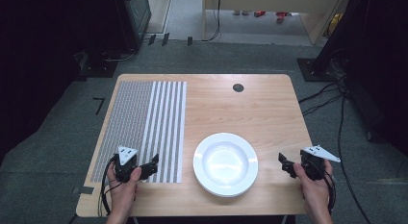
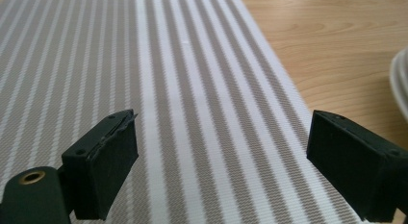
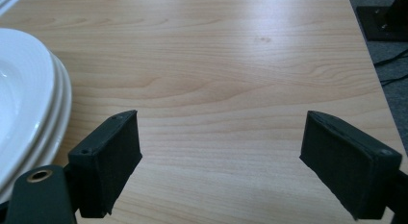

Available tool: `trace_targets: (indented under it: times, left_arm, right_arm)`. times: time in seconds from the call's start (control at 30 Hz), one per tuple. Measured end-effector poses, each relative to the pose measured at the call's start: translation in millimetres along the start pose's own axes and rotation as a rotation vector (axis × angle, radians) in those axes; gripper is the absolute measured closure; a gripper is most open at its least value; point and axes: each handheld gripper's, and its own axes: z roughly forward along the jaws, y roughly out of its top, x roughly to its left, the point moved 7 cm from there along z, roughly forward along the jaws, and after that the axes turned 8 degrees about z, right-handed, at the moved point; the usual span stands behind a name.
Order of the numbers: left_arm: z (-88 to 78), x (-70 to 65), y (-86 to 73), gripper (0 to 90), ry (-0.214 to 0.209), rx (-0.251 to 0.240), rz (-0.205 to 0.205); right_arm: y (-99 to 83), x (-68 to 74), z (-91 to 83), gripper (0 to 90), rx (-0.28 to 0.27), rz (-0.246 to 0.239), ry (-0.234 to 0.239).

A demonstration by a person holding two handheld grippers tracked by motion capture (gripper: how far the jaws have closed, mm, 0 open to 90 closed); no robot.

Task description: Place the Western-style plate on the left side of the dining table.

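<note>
White round plates (image 1: 225, 164), stacked, sit near the front edge of the light wooden table (image 1: 250, 108), right of a grey-and-white striped woven placemat (image 1: 144, 125). High view: left gripper (image 1: 153, 165) over the mat, right gripper (image 1: 286, 164) beside the plates. Left gripper view: jaws spread wide above the stripes, holding nothing. Right gripper view: jaws wide apart over bare wood, the stack's rim (image 3: 29, 118) at left.

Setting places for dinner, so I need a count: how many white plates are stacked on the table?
3, by the rims seen in the right gripper view: one stack of plates on the table's near edge, right of the striped placemat. Others may hide beneath.
</note>
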Motion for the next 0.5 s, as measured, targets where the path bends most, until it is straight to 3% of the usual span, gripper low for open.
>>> trace_targets:
  times: [0.23, 0.33, 0.5]
  left_arm:
    - [13.4, -32.7, 17.9, 10.6, -0.059, 0.0, 0.025]
    - [17.3, -45.9, 24.9, 10.6, -0.079, -0.009, 0.027]
    - [23.3, -61.4, 33.6, 10.6, -0.1, -0.017, 0.031]
  right_arm:
    - [6.8, 10.6, 0.3, 13.7, -0.01, 0.004, 0.024]
    - [12.3, 15.3, 0.7, 14.0, -0.025, 0.001, 0.013]
    - [20.7, 27.0, 0.4, 14.2, -0.039, 0.014, 0.037]
